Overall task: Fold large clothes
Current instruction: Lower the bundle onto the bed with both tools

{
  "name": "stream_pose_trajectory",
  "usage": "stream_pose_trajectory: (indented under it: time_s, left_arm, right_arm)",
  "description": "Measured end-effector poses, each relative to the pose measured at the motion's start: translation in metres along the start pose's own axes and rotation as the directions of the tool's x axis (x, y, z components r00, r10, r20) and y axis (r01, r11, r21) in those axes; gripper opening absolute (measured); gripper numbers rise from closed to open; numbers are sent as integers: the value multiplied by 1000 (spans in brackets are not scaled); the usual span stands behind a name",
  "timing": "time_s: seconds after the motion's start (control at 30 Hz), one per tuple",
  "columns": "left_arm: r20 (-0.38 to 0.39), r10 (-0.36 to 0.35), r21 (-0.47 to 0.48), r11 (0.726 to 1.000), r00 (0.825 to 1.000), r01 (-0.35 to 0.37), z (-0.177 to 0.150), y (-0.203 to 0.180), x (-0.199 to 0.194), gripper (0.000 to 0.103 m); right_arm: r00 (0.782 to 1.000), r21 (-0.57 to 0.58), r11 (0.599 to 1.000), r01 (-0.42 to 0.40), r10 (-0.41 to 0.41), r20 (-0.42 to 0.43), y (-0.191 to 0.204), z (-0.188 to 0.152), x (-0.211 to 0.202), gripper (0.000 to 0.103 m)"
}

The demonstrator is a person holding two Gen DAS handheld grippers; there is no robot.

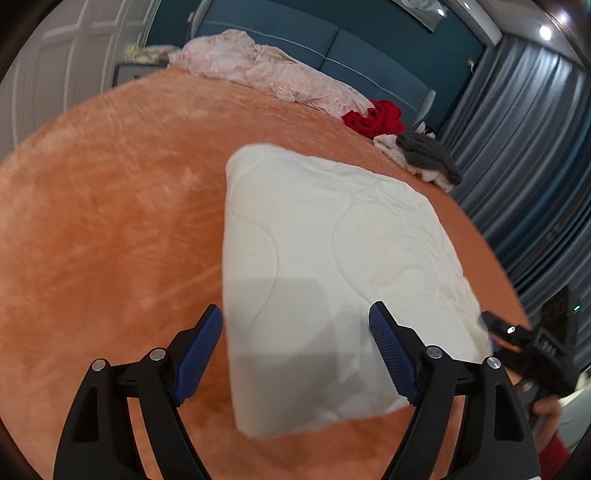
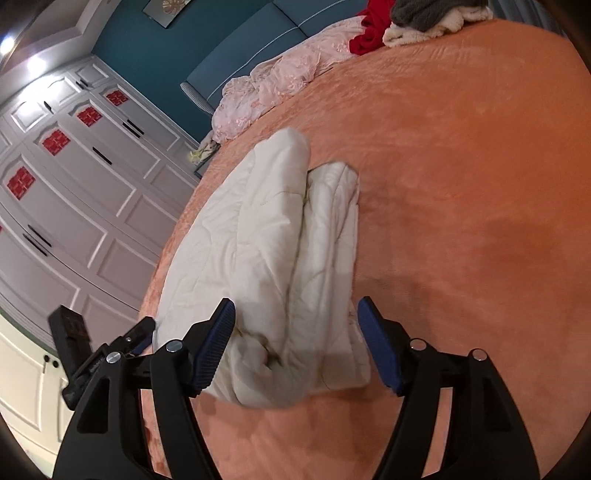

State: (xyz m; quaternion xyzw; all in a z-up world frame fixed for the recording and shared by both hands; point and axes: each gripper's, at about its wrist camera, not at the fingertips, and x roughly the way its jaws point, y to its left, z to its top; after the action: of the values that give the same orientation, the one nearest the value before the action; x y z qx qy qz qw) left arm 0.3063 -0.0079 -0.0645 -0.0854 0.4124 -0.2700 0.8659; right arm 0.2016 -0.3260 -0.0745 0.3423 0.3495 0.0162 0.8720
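Folded quilt [image 1: 343, 266] lies on the bed [image 1: 110, 229], near edge; heaped clothes [image 1: 428, 155] and bedding [image 1: 266, 70] lie far behind it.

1. The near corner of the folded white quilt [image 1: 332, 258] is smeared by blur in the left wrist view, so its edge cannot be traced
2. In the right wrist view the quilt's left side is hidden behind the left gripper [image 2: 146, 332] and a blue pad
3. The right gripper [image 1: 517, 332] is cut off by the frame edge; only part of the hand [image 1: 546, 410] shows
4. The grey garment [image 2: 424, 11] is cut by the top edge
5. The wall picture [image 2: 166, 9] is also cropped
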Motion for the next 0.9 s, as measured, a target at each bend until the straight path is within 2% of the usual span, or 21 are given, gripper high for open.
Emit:
stream_pose_trajectory:
  time_s: [0.13,0.27,0.43,0.57,0.67,0.9]
  left_arm:
    - [32,87,100,991,996,-90,12,-25,-24,79]
    - [61,180,176,966,982,-189,29,-50,-36,79]
    - [93,227,236,941,969,-243,46,-74,-42,79]
    - [83,253,229,937,964,-266,61,-84,-33,78]
    - [76,269,211,937,960,-280,70,-86,-21,78]
    - [42,328,175,927,944,-330,91,-83,24,76]
  right_arm:
    - [1000,-46,999,12,-11,28,16,7,-18,67]
    - [998,-112,993,24,-18,63,42,23,-32,67]
    - [995,-179,983,28,-11,99,66,38,-40,67]
    - [992,-232,970,69,-42,122,84,53,-35,67]
    - [988,-279,953,116,-80,135,97,62,-25,58]
    - [977,-360,912,194,-147,154,119,73,14,48]
